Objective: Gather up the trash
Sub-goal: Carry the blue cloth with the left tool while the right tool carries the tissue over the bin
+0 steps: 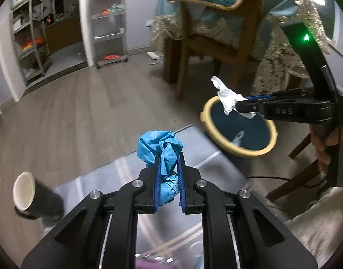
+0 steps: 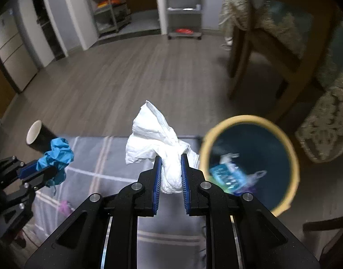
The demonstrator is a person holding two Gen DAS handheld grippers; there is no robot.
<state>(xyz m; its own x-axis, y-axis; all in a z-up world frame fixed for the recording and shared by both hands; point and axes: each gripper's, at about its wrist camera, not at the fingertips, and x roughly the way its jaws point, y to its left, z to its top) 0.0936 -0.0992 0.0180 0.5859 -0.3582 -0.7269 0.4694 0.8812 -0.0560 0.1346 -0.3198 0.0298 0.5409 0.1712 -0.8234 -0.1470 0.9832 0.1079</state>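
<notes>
My left gripper [image 1: 169,157] is shut on a crumpled blue wad [image 1: 159,144], held above a grey checked cloth [image 1: 108,179]. It also shows in the right wrist view [image 2: 40,168] with the blue wad [image 2: 57,154]. My right gripper [image 2: 170,159] is shut on a crumpled white tissue [image 2: 153,134]. In the left wrist view the right gripper [image 1: 238,104] holds the white tissue [image 1: 226,96] over the far rim of a round bin [image 1: 236,151] with a yellow rim. The bin [image 2: 293,157] holds some wrappers [image 2: 227,174].
A black paper cup [image 1: 36,198] lies on its side at the left; it also shows in the right wrist view [image 2: 40,137]. A wooden chair [image 1: 194,51] and a fringed tablecloth [image 1: 283,56] stand behind the bin. Shelving racks [image 1: 108,22] stand by the far wall.
</notes>
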